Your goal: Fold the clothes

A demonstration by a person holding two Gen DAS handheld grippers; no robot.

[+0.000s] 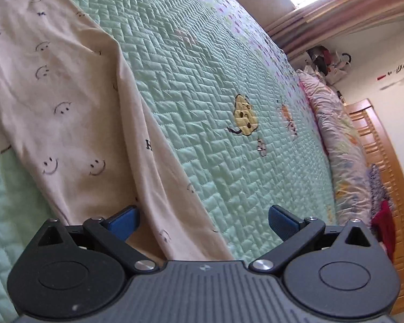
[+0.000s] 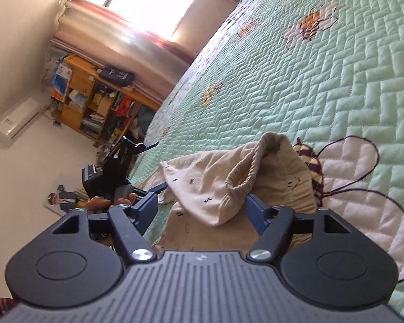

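A beige garment (image 1: 67,102) printed with small smiley faces lies stretched along the mint-green quilt (image 1: 215,86). My left gripper (image 1: 202,223) is open just above the cloth; one narrow end of the garment runs between its blue fingers (image 1: 126,222), nearer the left one. In the right wrist view the garment's elastic waistband (image 2: 242,172) is bunched and raised, with a folded flap (image 2: 202,188) below it. My right gripper (image 2: 202,211) is open around that bunched cloth without pinching it. The left gripper (image 2: 115,172), held by a hand, shows at the bed's edge.
A floral pillow (image 1: 336,140) and wooden headboard (image 1: 385,161) bound the bed on one side. Beyond the other edge stand a wooden bookshelf (image 2: 94,102), a wall air conditioner (image 2: 18,118) and curtains (image 2: 137,40). Quilt (image 2: 309,80) extends far ahead.
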